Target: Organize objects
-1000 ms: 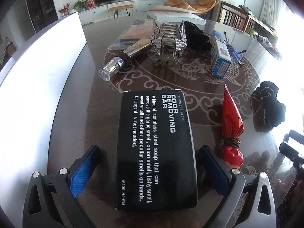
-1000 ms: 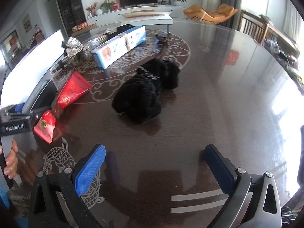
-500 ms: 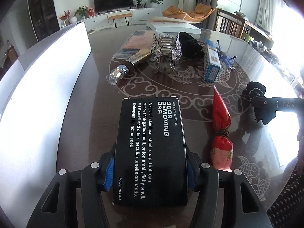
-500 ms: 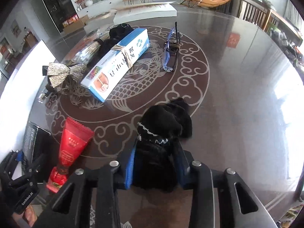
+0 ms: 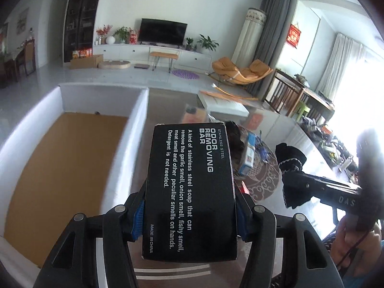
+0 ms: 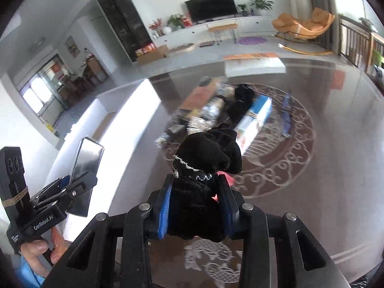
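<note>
My left gripper (image 5: 189, 218) is shut on a black box (image 5: 190, 187) printed "Odor Removing Bar" and holds it in the air, above the table and beside a white storage box (image 5: 141, 129) with a brown floor. My right gripper (image 6: 195, 213) is shut on a black fabric bundle (image 6: 206, 158) with a silver chain trim, lifted above the table. The bundle also shows in the left wrist view (image 5: 290, 165). The left gripper and its box show at the left of the right wrist view (image 6: 79, 180).
On the dark patterned table (image 6: 312, 168) lie a blue and white carton (image 6: 254, 120), another black item (image 6: 242, 96), a blue object (image 6: 286, 110) and blurred packets. A red packet (image 6: 226, 178) lies under my right gripper. The white box wall (image 6: 134, 110) runs along the left.
Both grippers have lifted their loads off the table. The left one has swung left toward the white box, whose brown floor is now in view.
</note>
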Motion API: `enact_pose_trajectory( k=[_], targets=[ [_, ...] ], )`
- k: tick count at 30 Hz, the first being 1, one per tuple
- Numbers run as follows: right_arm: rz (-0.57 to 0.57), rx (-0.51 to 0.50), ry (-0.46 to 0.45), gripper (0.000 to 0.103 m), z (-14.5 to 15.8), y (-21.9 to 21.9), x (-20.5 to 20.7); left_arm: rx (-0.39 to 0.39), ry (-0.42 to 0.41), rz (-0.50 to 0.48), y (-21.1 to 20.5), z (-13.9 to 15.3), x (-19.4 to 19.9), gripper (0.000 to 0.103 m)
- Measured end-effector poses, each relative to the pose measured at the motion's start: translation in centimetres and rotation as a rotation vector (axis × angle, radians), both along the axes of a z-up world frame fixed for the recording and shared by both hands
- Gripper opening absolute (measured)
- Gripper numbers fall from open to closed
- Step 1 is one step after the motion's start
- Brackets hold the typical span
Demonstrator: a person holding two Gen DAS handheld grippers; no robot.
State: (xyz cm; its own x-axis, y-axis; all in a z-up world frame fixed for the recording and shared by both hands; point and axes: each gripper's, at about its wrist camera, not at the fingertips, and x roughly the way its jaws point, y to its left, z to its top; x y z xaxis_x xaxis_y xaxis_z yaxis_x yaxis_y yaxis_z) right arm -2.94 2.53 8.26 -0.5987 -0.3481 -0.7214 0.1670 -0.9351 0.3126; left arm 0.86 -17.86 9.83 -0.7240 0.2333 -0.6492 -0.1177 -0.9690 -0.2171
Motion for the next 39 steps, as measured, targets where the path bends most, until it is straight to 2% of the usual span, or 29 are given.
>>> enact_pose_trajectory(
  k=[5,8,12,15,17,18,19,20,22,25,27,29,32,35,38,39],
  targets=[
    [0.191,-0.036,0.046,0.036,2.1,-8.7,0.0,-0.103,0.015,0.154,-7.0,1.8,0.8,0.057],
    [0.287,-0.03,0.059,0.036,2.9,-13.6,-0.4,-0.154,-0.028,0.262,-11.4,0.8,0.9,0.057],
    [0.396,-0.034,0.068,0.036,3.4,-19.6,-1.8,-0.164,-0.107,0.382,-16.5,-1.3,1.1,0.057],
    [0.468,-0.049,0.039,0.036,2.3,-23.3,-3.0,-0.166,-0.151,0.428,-18.4,-2.7,1.4,0.058],
    [0.513,-0.075,-0.009,0.039,0.9,-25.2,-3.8,-0.163,-0.196,0.452,-19.4,-3.7,0.8,0.059],
    [0.527,-0.069,-0.032,0.046,-0.1,-26.2,-4.3,-0.166,-0.211,0.46,-19.5,-4.1,0.6,0.061],
    [0.52,-0.051,-0.042,0.059,-0.5,-26.7,-4.5,-0.175,-0.219,0.47,-19.6,-4.3,0.5,0.071],
    [0.502,-0.031,-0.045,0.065,-1.2,-26.7,-4.7,-0.188,-0.215,0.48,-19.5,-4.4,0.5,0.083],
    [0.466,-0.025,-0.011,0.076,-1.7,-25.6,-4.4,-0.214,-0.173,0.492,-18.7,-4.0,0.7,0.092],
    [0.386,0.042,0.058,0.088,-2.2,-22.5,-3.4,-0.205,-0.123,0.476,-17.1,-3.4,0.8,0.092],
    [0.32,0.095,0.089,0.091,-3.1,-19.4,-2.4,-0.163,-0.091,0.432,-15.4,-2.8,0.7,0.092],
    [0.275,0.103,0.045,0.091,-4.3,-16.1,-1.4,-0.126,-0.059,0.37,-13.2,-1.9,0.1,0.092],
    [0.286,-0.016,-0.096,0.091,-9.0,-11.7,-0.5,-0.1,-0.02,0.274,-9.0,-0.7,-0.3,0.092],
    [0.236,-0.102,-0.19,0.091,-13.7,-7.9,-0.2,-0.078,-0.001,0.162,-4.4,0.4,-0.3,0.092],
    [0.204,-0.1,-0.215,0.091,-16.8,-4.9,-1.2,-0.077,0.007,0.057,0.1,1.0,-0.2,0.092],
    [0.205,-0.113,-0.154,0.09,-16.9,-3.7,-1.4,-0.085,0.005,0.027,1.6,1.0,-0.3,0.092]
  ],
)
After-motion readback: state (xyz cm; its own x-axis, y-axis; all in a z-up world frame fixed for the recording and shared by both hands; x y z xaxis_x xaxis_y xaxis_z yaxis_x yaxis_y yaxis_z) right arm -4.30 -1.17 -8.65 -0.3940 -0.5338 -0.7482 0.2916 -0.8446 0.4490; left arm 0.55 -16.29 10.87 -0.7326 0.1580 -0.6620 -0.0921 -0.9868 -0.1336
